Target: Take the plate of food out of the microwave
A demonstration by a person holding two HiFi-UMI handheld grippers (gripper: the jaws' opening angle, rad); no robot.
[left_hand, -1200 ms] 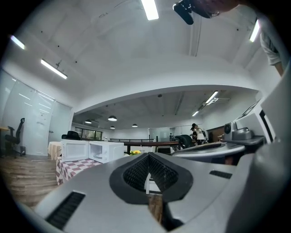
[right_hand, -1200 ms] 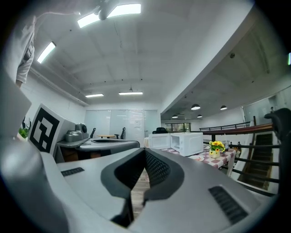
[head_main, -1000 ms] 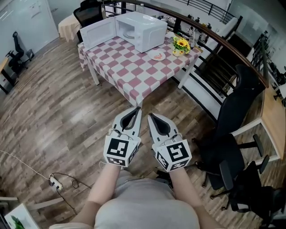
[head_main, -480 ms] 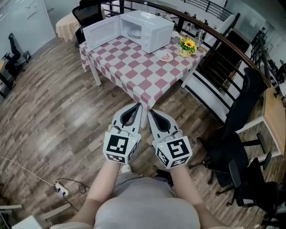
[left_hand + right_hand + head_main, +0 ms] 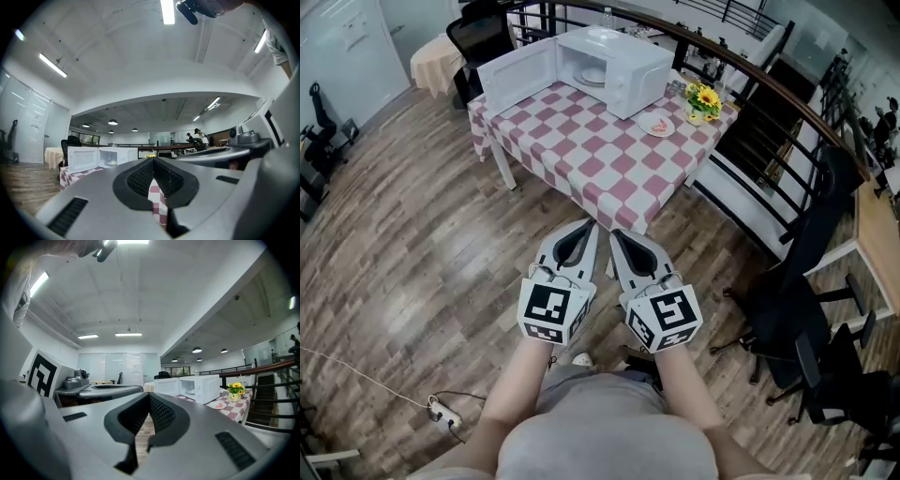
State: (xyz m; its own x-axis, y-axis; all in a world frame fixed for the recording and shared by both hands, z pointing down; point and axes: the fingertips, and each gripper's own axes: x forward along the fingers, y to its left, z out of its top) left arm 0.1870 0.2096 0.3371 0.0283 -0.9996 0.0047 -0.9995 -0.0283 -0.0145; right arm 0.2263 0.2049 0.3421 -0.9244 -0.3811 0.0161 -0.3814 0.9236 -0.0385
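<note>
A white microwave [image 5: 614,56] stands at the far end of a table under a red-and-white checked cloth [image 5: 581,155], its door [image 5: 517,68] swung open to the left. Inside it lies a white plate [image 5: 592,76]. My left gripper [image 5: 589,225] and right gripper [image 5: 617,236] are held side by side over the wooden floor, short of the table's near corner, both shut and empty. The left gripper view shows the left gripper [image 5: 153,159] pointing level, with the microwave [image 5: 119,156] far ahead. In the right gripper view the right gripper [image 5: 149,394] has the microwave [image 5: 200,387] off to its right.
A small plate with food [image 5: 657,124] and a pot of yellow flowers [image 5: 705,97] sit on the table right of the microwave. A dark railing [image 5: 750,89] runs behind. Black office chairs [image 5: 797,309] stand at the right. A power strip with cable [image 5: 442,410] lies on the floor.
The table and microwave have come nearer and lower in the head view as the person walks toward them. Both grippers stay shut and side by side.
</note>
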